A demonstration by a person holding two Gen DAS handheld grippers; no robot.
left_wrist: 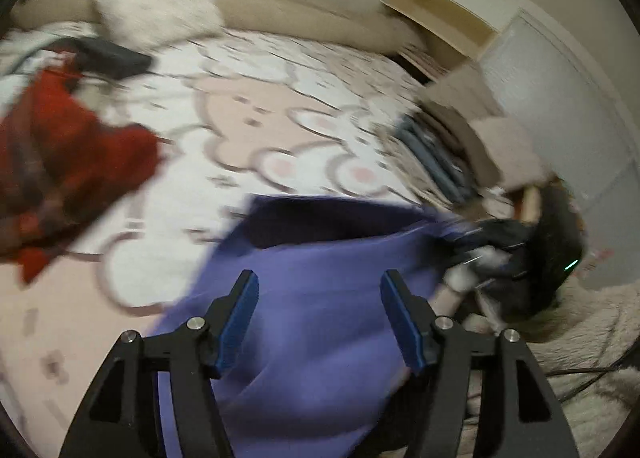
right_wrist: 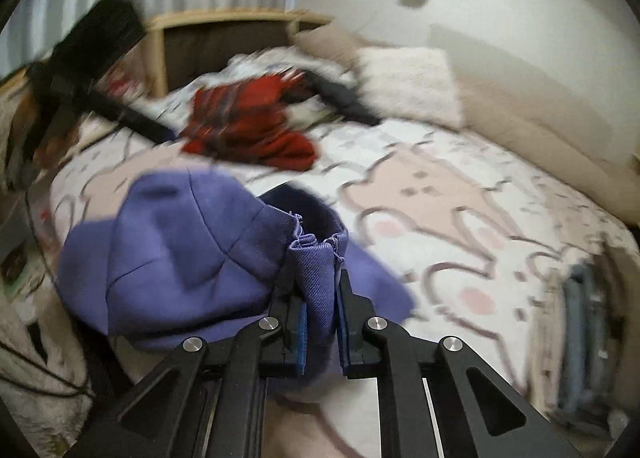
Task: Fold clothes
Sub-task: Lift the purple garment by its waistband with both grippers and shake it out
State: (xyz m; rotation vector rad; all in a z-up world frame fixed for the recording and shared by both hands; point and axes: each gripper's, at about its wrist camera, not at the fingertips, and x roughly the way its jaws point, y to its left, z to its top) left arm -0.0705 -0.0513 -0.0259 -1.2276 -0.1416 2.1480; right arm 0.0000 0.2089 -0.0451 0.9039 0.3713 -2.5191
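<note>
Purple fabric bunches between the closed pads of the right gripper [right_wrist: 320, 322] — a hem of the purple garment [right_wrist: 180, 250] pinched tight, the rest draping left over the bed [right_wrist: 460, 258]. Beside it, the left gripper [left_wrist: 320, 318] stands wide and empty above the same cloth — nearer its loose edge, which runs across toward the right gripper.

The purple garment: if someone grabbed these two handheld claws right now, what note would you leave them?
Left claw: open, nothing pinched, above the purple garment.
Right claw: shut on a bunched edge of that garment.
The garment hangs crumpled over the near edge of the bunny-print bed; a red plaid garment lies in a heap farther back.
Done: no fold visible.
Left: regrip with the left claw, spread, fold; then probably the red one.
</note>
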